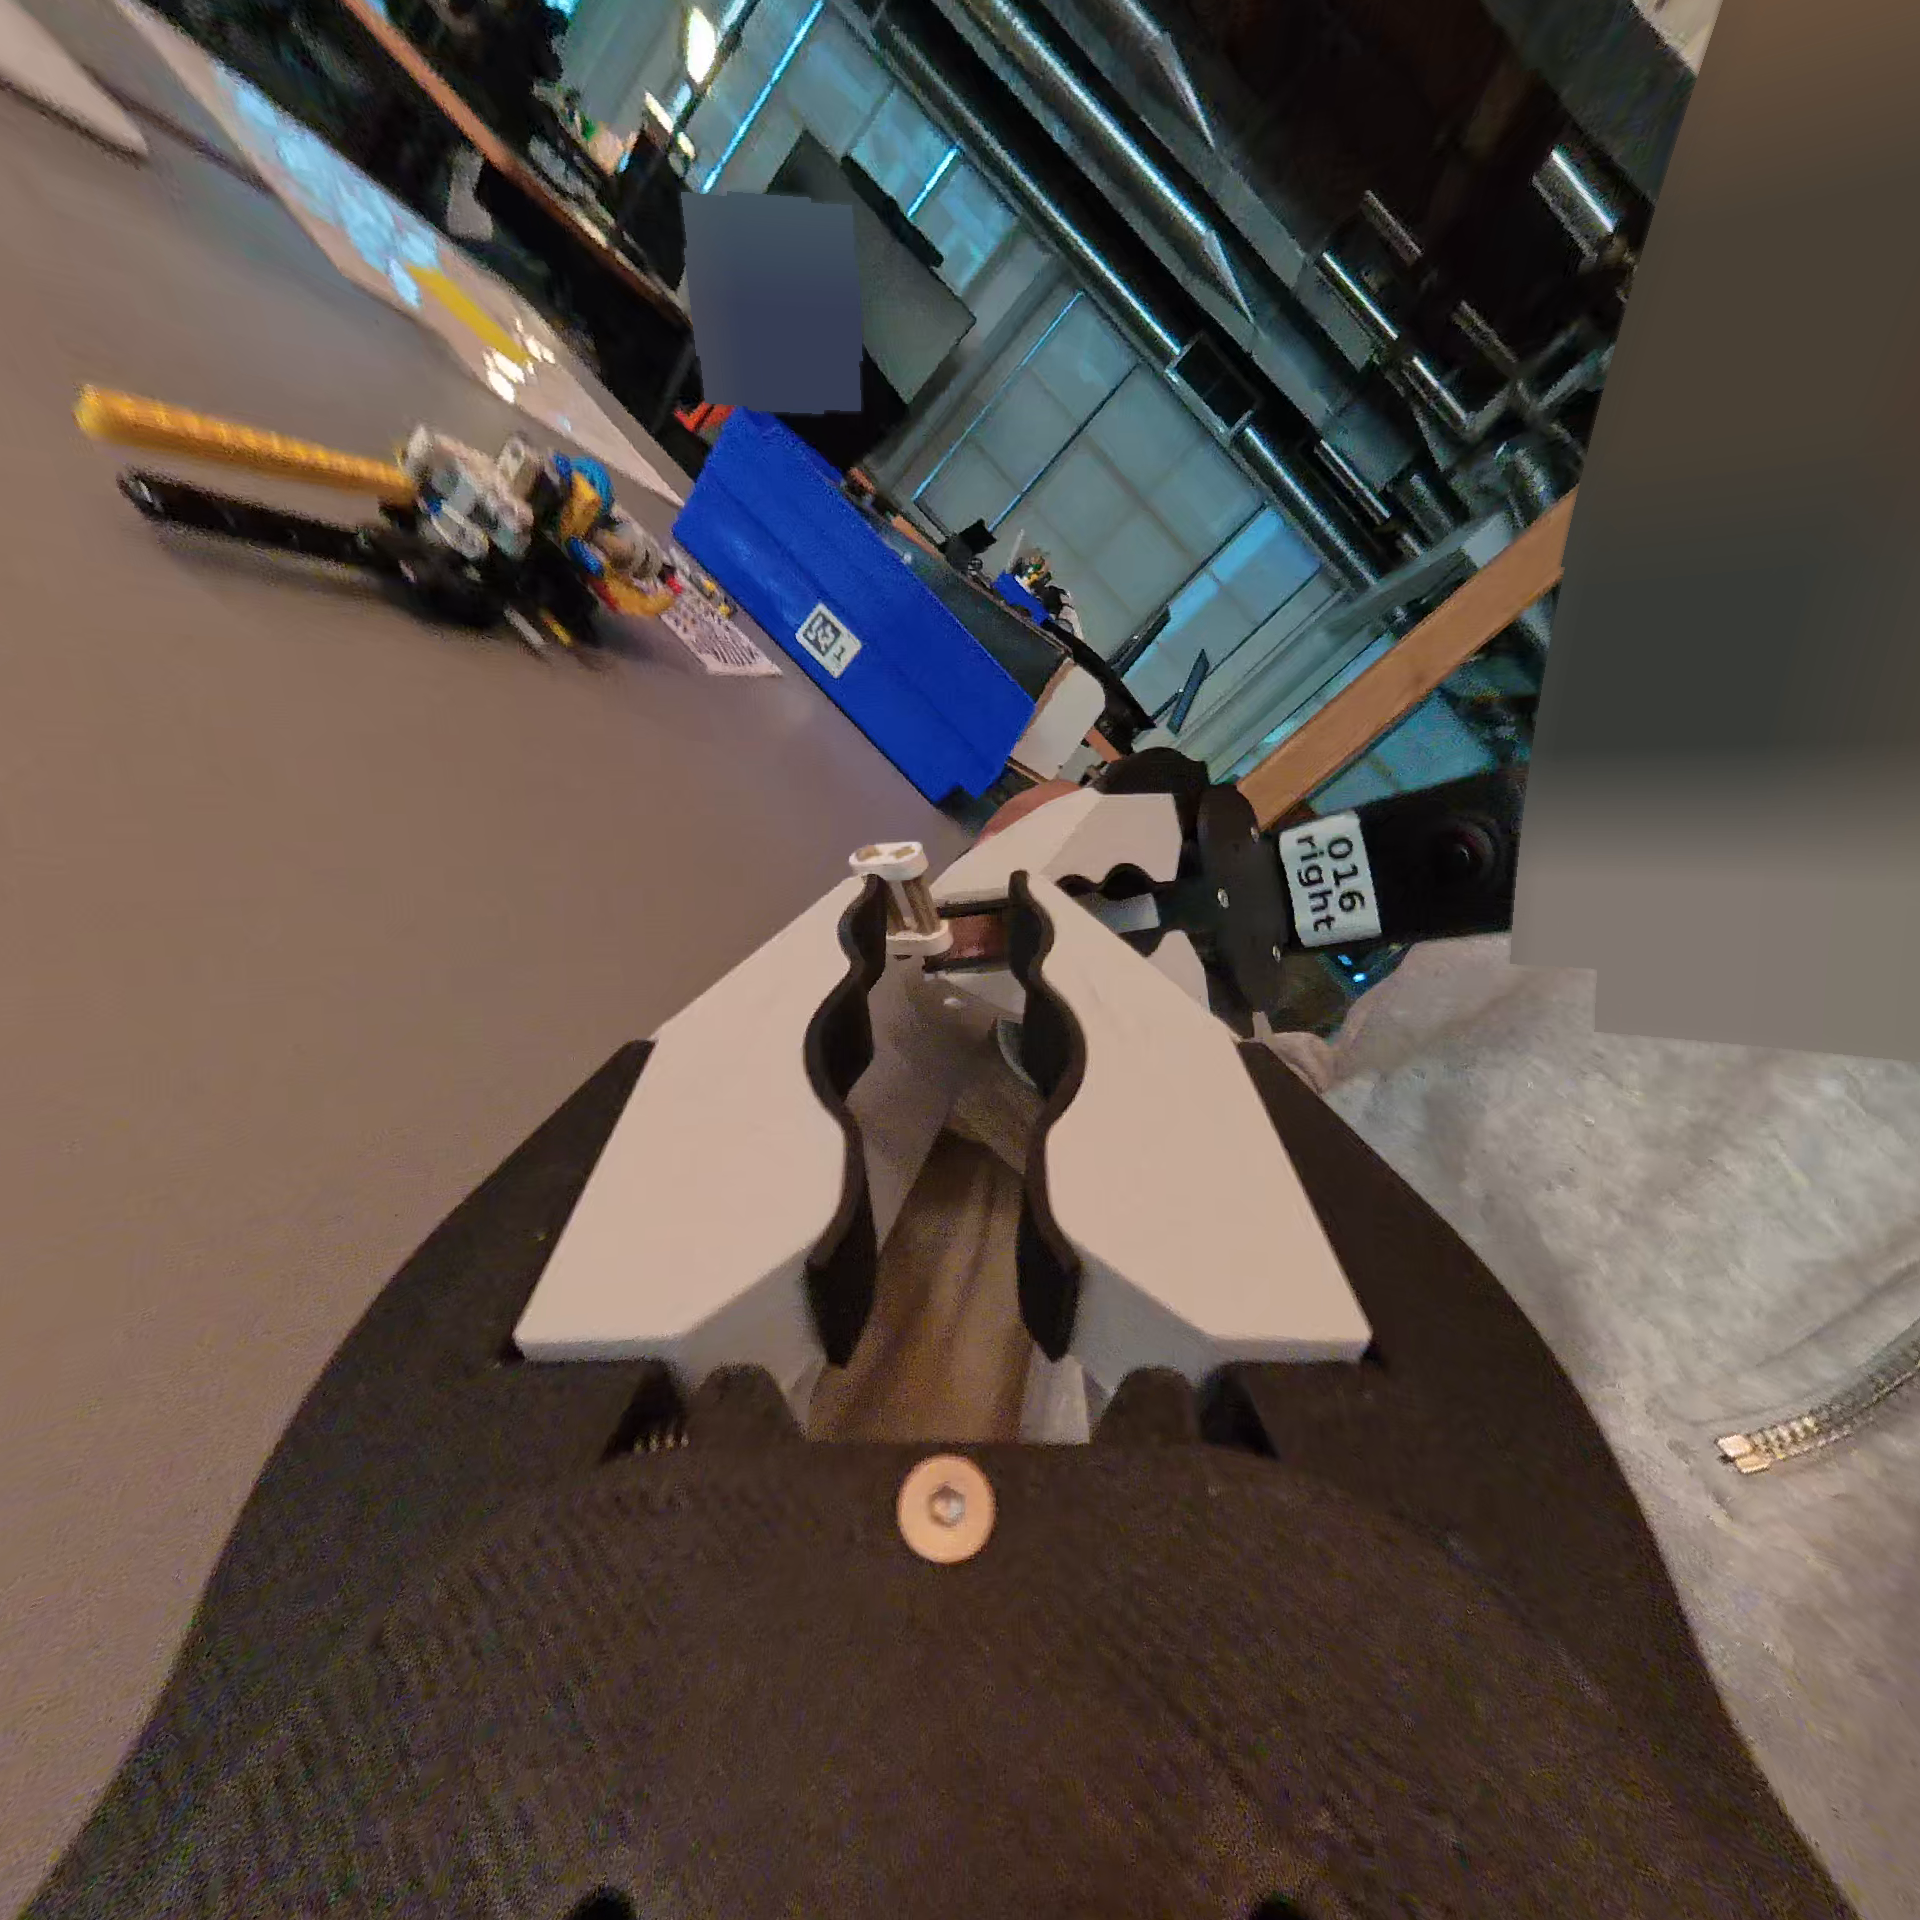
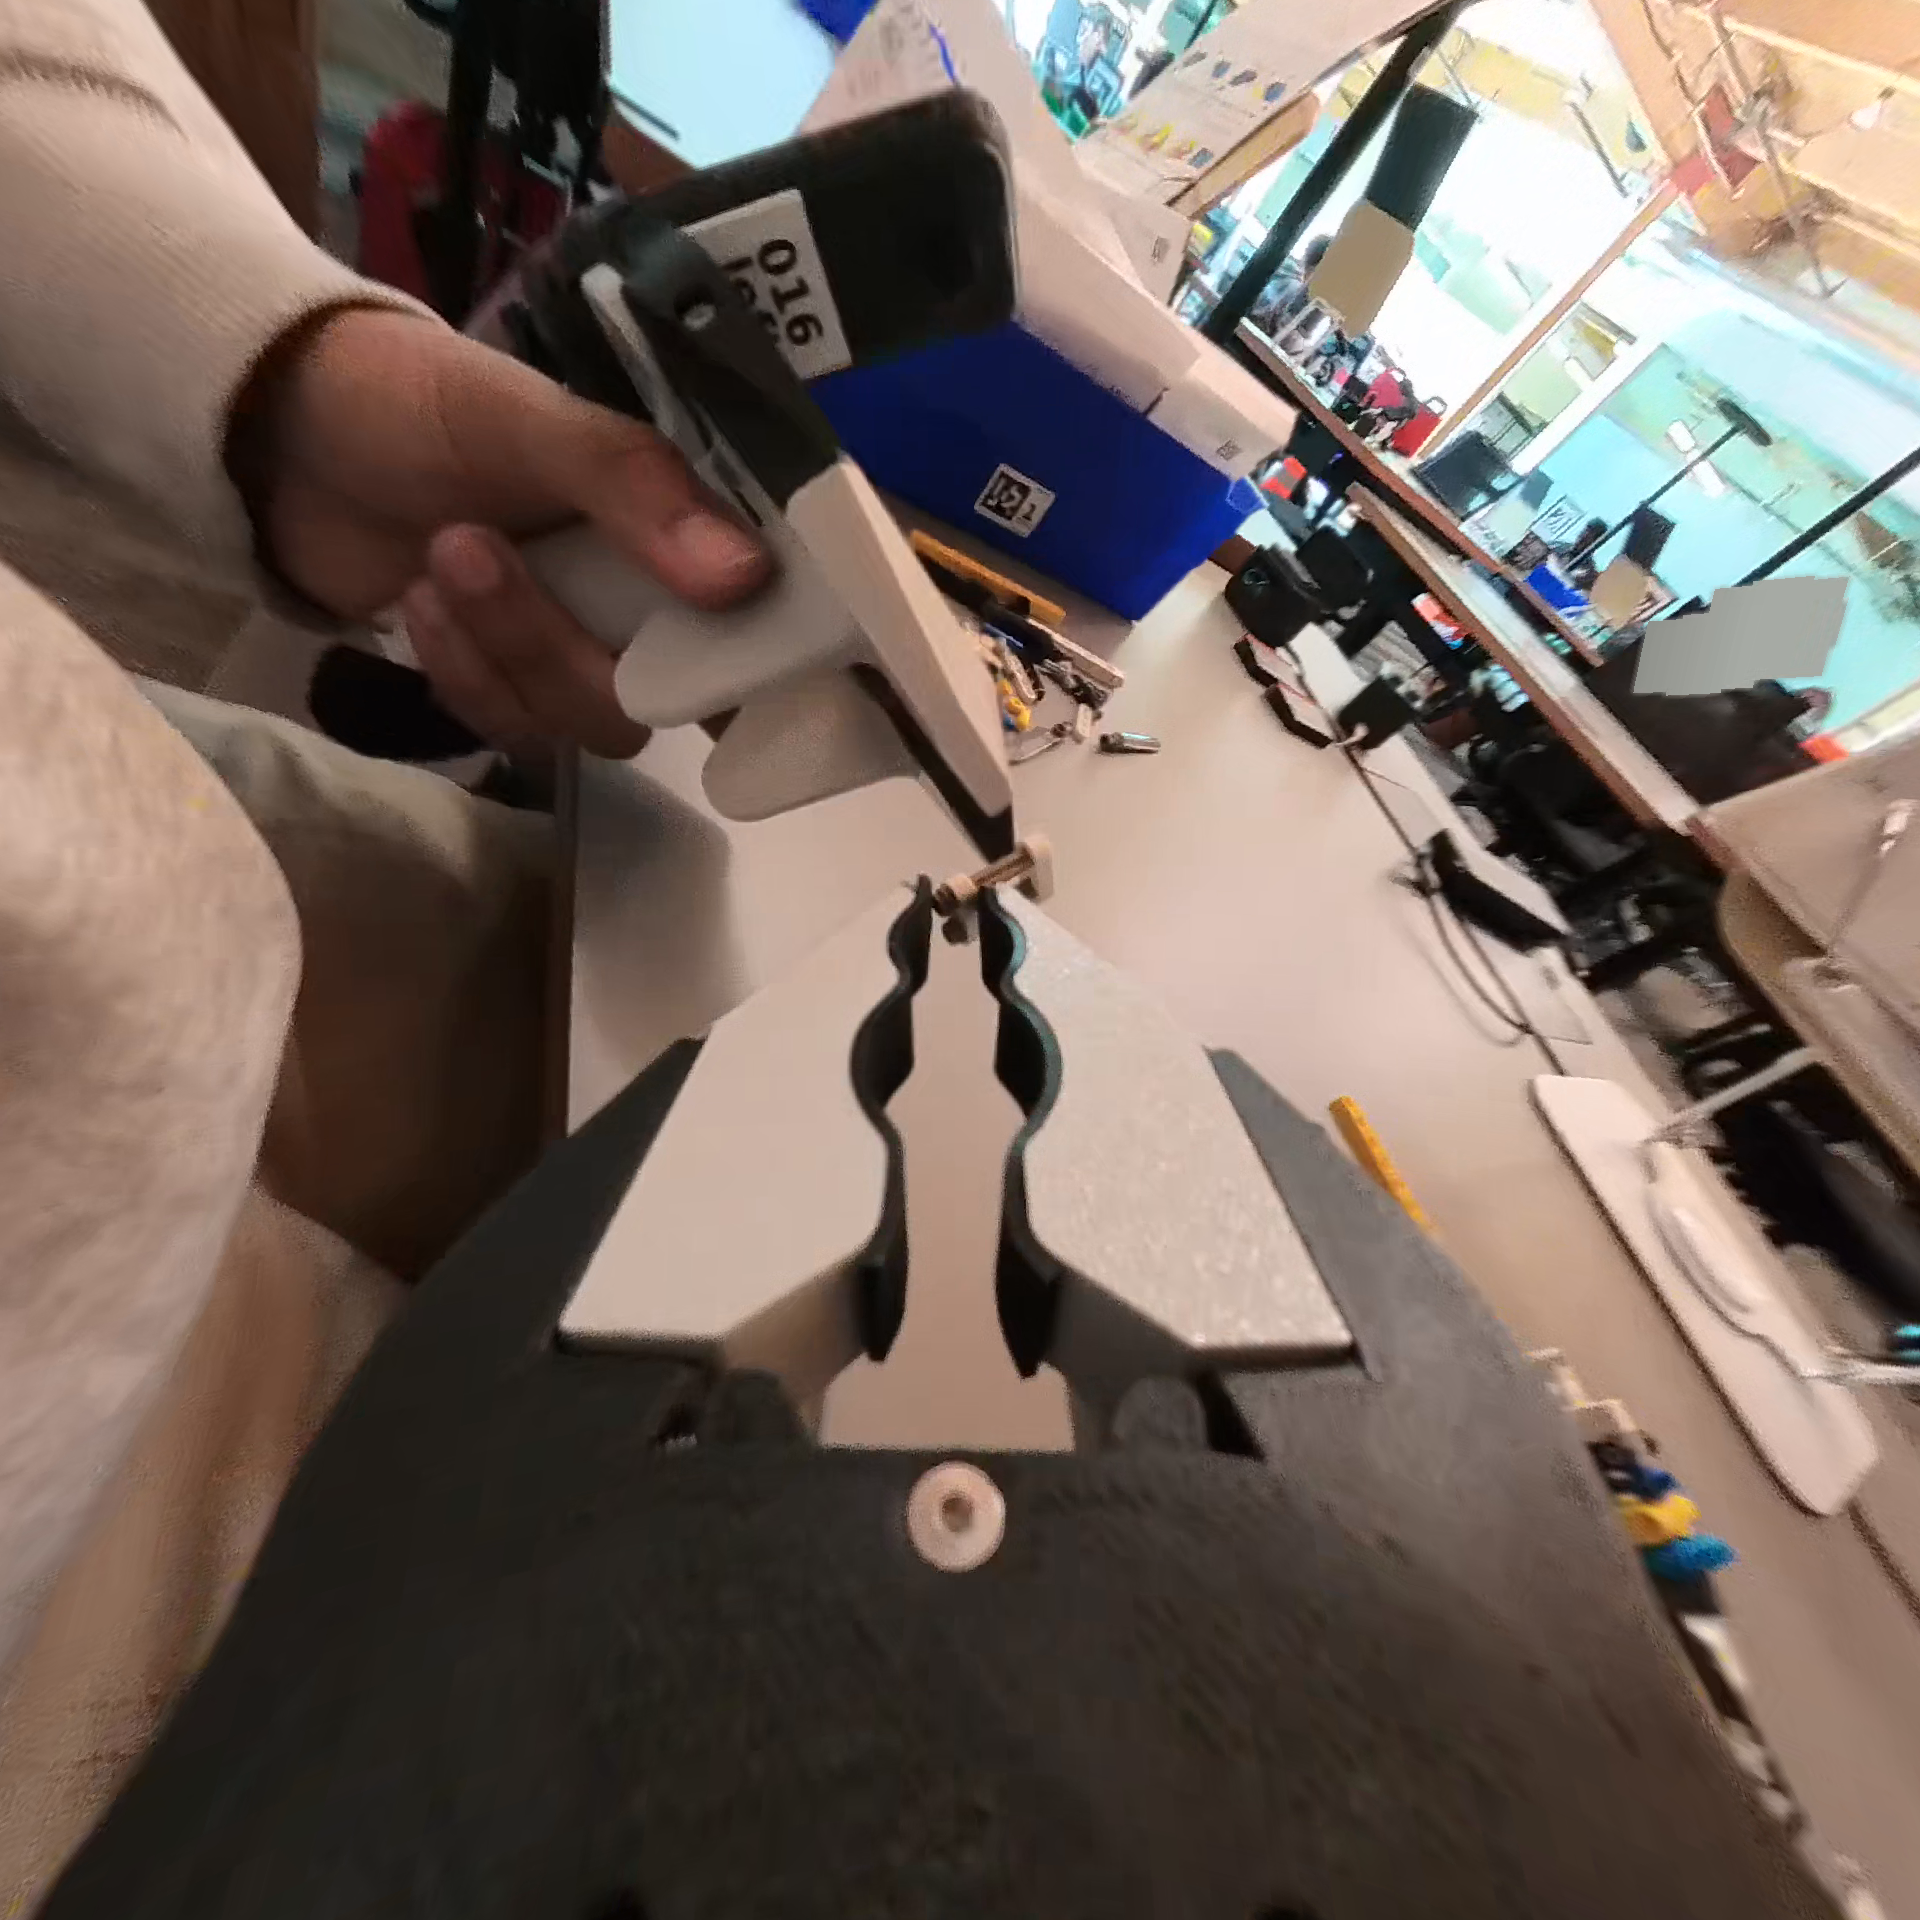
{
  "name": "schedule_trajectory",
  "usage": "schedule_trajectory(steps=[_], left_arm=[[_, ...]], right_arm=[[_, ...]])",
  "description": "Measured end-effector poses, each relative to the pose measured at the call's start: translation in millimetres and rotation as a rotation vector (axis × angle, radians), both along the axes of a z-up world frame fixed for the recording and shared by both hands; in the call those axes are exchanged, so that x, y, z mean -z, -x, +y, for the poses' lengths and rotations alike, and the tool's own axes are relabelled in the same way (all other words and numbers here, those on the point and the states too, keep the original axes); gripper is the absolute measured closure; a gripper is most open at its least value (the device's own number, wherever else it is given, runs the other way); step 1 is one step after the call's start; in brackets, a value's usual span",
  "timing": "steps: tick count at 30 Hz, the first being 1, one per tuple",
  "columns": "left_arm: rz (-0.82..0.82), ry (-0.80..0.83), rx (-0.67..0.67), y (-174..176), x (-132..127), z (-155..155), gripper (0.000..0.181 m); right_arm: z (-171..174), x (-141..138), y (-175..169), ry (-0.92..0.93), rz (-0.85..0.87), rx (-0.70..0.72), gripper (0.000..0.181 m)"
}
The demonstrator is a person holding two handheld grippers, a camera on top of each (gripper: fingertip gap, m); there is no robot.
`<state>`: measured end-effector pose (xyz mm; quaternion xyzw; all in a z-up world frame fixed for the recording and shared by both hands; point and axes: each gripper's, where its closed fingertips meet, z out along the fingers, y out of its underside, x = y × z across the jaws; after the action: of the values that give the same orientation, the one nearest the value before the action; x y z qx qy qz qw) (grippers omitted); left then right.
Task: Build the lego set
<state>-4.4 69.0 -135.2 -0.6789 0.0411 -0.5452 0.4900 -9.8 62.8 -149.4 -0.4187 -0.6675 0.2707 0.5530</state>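
— Two tools to enter. Markings first?

— Each carries a white sticker printed in black, and each sticker is seen only from the other tool's camera. The blue plastic bin (image 1: 862, 603) at the far side of the grey desk (image 1: 312, 935) has a small white coded tag.

— State of the left tool (image 1: 940, 904)?

— Fingers held partly apart. The small pale grey lego axle-and-connector piece (image 1: 914, 914) sits at their tips, against one black pad.

— And the right tool (image 2: 951, 904)?

— Nearly closed, tips pinching one end of that lego piece, which is raised above the desk between the two tools.

— What shows in the left wrist view only?

— One blurred part-built lego model (image 1: 416, 499) with long yellow and black beams lying on the desk near the bin, and a grey zipped garment (image 1: 1662, 1247).

— And in the right wrist view only?

— A bare hand (image 2: 468, 499) on the left tool's handle, a scatter of loose lego parts (image 2: 1039, 665) before the bin, and a single yellow lego beam (image 2: 1371, 1153) on the desk.
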Motion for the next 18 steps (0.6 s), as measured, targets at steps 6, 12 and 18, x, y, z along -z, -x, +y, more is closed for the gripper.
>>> schedule_trajectory(steps=[6, 12, 18], left_arm=[[0.051, 0.041, -0.011, -2, 12, 1, 0.175], [-0.035, 0.094, 0.021, 0, 12, 0, 0.18], [-0.292, 0.164, 0.147, 4, 2, -6, 0.18]], right_arm=[[-3, 4, 1, -0.166, -0.046, 0.032, 0.174], [-5, 7, 2, -0.099, -0.039, 0.015, 0.164], [-3, -2, -4, 0.147, 0.036, -0.045, 0.153]])
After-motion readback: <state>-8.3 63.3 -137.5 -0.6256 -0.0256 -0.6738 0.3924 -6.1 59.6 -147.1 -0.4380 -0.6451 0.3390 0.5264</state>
